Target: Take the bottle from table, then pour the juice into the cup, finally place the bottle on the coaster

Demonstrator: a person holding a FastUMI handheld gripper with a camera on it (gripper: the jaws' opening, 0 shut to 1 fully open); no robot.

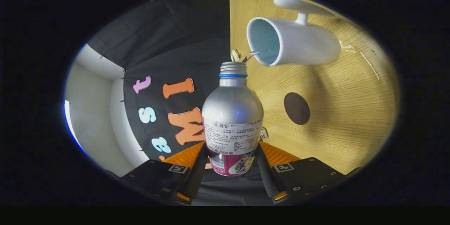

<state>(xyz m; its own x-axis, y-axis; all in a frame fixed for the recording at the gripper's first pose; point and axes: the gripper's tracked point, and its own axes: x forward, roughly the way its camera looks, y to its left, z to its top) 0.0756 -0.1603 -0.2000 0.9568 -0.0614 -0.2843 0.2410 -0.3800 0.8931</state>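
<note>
My gripper (232,156) is shut on a silver bottle (232,112) with a white label and a blue neck ring. Both fingers press on its lower body. The whole view is rolled sideways, so the bottle lies tipped over above the table. Its open, capless mouth points toward a white cup (291,42) with a handle, which stands on the wooden table (351,112) just beyond the mouth. The cup's pale blue inside faces the bottle. A thin stream or streak shows between the mouth and the cup's rim. A round dark coaster (296,108) lies on the table beside the bottle's shoulder.
The booth's black cloth wall (168,42) stands behind the table's far edge, with a pale wall (95,112) past it. A small clip-like object (236,55) sits at the table's edge close to the bottle mouth.
</note>
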